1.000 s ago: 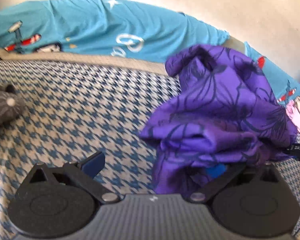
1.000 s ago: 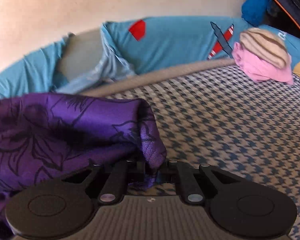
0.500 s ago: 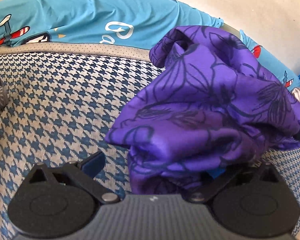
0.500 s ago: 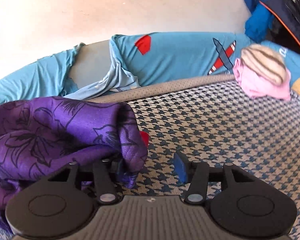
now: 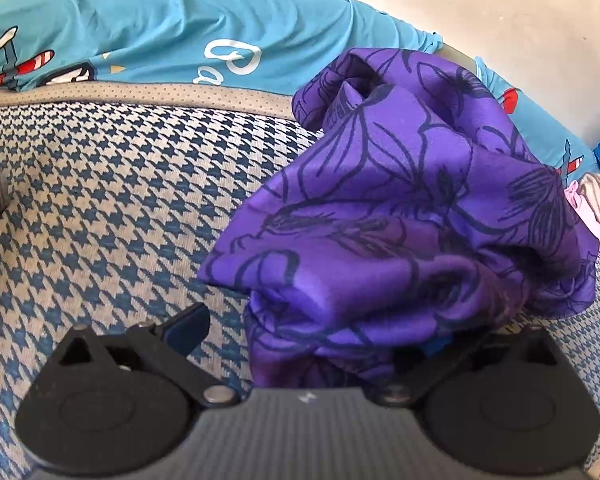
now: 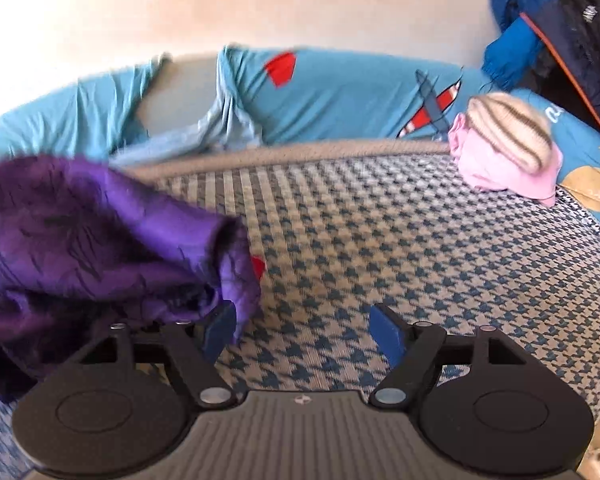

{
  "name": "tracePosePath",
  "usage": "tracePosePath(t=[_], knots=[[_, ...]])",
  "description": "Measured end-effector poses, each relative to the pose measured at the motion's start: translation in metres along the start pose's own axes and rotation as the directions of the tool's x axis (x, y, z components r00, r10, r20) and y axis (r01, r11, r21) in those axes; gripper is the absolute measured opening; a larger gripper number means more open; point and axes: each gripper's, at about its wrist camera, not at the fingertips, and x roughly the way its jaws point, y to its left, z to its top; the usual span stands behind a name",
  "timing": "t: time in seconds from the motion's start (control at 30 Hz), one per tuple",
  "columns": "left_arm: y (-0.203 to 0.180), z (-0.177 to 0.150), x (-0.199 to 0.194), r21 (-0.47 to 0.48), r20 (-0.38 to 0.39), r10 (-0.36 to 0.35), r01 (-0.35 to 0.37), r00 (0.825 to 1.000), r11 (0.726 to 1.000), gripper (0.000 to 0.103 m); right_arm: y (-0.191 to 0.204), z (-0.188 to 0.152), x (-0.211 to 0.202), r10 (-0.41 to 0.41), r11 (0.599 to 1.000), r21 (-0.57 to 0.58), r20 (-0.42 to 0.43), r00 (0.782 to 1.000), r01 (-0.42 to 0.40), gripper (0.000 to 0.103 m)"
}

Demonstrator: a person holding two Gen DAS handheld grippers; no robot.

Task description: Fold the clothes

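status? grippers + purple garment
Left gripper open, purple garment bunched over its right finger. Right gripper open, garment at its left finger. Pink and striped clothes far off.

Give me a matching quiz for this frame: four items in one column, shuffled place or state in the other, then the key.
Items:
1. purple cloth
2. pink garment
3. right gripper
4. blue jacket

Place or state:
A. open, nothing between its fingers
B. hanging by the wall, top right in the right wrist view
C. bunched up, draped over one finger of the left gripper
D. at the far edge of the houndstooth cover, striped item on top

Pairs: 1-C, 2-D, 3-A, 4-B
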Motion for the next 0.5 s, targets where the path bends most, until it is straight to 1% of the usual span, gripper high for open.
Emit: tracePosePath(t=[0.1,0.17,0.23,0.33,0.43,0.5], knots=[[-0.002,-0.002,0.001,0.008,-0.001,-0.004,0.004,1.0,1.0,0.103,0.003,0.007,-0.012,0.079,0.996,0.035,0.073,0.994,-0.082,0.073],[-0.003,-0.003,0.001,0.013,-0.003,-0.006,0.006,1.0,1.0,0.103,0.014,0.012,-0.015,0.136,0.99,0.021,0.097,0.986,-0.139,0.073],[-0.005,-0.004,0.002,0.018,-0.004,-0.008,0.008,1.0,1.0,0.103,0.027,0.017,-0.016,0.199,0.98,0.0,0.115,0.973,-0.2,0.073],[-0.007,-0.006,0.003,0.026,-0.007,-0.01,0.01,1.0,1.0,0.103,0.053,0.023,-0.017,0.291,0.957,-0.049,0.128,0.948,-0.288,0.073],[-0.009,-0.007,0.004,0.034,-0.009,-0.013,0.013,1.0,0.999,0.103,0.079,0.028,-0.015,0.38,0.924,-0.091,0.131,0.916,-0.371,0.073],[-0.009,-0.008,0.004,0.035,-0.011,-0.016,0.016,1.0,0.999,0.103,0.096,0.029,-0.014,0.426,0.903,-0.125,0.13,0.896,-0.411,0.073]])
